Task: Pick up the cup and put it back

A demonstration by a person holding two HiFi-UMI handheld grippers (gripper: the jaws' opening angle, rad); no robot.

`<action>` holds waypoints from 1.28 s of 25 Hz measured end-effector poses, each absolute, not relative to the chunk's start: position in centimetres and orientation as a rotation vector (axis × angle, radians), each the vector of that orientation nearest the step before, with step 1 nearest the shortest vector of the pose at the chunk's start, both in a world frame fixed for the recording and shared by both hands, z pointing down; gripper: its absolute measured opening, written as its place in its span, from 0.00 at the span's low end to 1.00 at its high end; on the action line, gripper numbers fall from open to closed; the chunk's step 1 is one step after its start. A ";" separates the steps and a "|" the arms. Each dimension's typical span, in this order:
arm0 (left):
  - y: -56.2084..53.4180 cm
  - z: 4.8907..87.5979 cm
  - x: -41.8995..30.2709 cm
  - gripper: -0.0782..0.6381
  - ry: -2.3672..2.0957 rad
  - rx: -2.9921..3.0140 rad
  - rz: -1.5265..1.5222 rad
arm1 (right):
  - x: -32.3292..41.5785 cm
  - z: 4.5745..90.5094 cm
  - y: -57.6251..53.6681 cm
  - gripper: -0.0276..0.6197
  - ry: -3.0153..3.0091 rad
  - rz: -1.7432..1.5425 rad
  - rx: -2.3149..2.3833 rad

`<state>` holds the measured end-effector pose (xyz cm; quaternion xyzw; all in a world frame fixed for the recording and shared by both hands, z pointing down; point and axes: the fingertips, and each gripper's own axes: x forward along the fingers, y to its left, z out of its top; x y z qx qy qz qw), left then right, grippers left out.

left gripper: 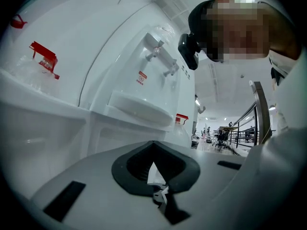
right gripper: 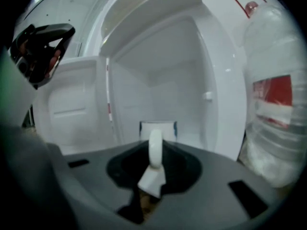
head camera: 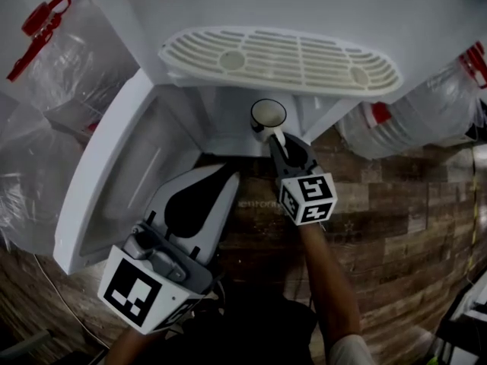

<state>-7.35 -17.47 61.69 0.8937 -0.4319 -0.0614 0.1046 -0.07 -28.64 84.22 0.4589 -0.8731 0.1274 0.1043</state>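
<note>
Clamping the cup (head camera: 268,115) by its handle, the right gripper (head camera: 277,139) holds it at the open cabinet (right gripper: 177,80) under the dispenser. This looks like the put-back step: next, set it on the cabinet floor and release. The left gripper (left gripper: 158,188) sits idle, jaws together.

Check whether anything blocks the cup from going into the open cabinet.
Nothing visible does. The right gripper holds the cup by its handle in front of the open compartment, and the door is swung aside.

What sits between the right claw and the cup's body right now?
Only the cup's handle: in the right gripper view the right claw grips that white loop, and the cup body stands just beyond it.
</note>
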 end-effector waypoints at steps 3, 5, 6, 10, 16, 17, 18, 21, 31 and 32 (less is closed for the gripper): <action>-17.6 62.2 -7.5 0.12 -1.265 2.619 -0.167 | -0.2 84.6 -29.4 0.15 -2.570 0.385 1.388; -17.9 62.3 -7.5 0.12 -1.264 2.621 -0.177 | -0.4 84.7 -29.9 0.15 -2.565 0.389 1.405; -17.9 62.4 -7.5 0.12 -1.260 2.619 -0.176 | -0.5 84.7 -30.0 0.15 -2.563 0.392 1.410; -18.2 62.5 -7.4 0.12 -1.249 2.616 -0.176 | -0.7 84.8 -30.6 0.15 -2.554 0.391 1.404; -18.5 62.7 -7.6 0.12 -1.247 2.600 -0.182 | -1.2 85.0 -32.0 0.15 -2.524 0.347 1.417; -18.5 62.8 -7.7 0.12 -1.248 2.599 -0.182 | -1.3 85.0 -32.3 0.15 -2.522 0.338 1.421; -18.5 62.8 -7.7 0.12 -1.249 2.596 -0.180 | -1.4 85.0 -32.6 0.15 -2.522 0.333 1.428; -18.6 62.9 -7.9 0.12 -1.250 2.590 -0.187 | -1.5 85.0 -33.2 0.15 -2.523 0.332 1.451; -18.6 62.7 -7.7 0.12 -1.249 2.606 -0.205 | -1.8 86.4 -33.7 0.16 -2.484 0.317 1.442; -18.6 62.8 -7.7 0.12 -1.246 2.598 -0.202 | -1.9 86.4 -33.9 0.16 -2.483 0.312 1.440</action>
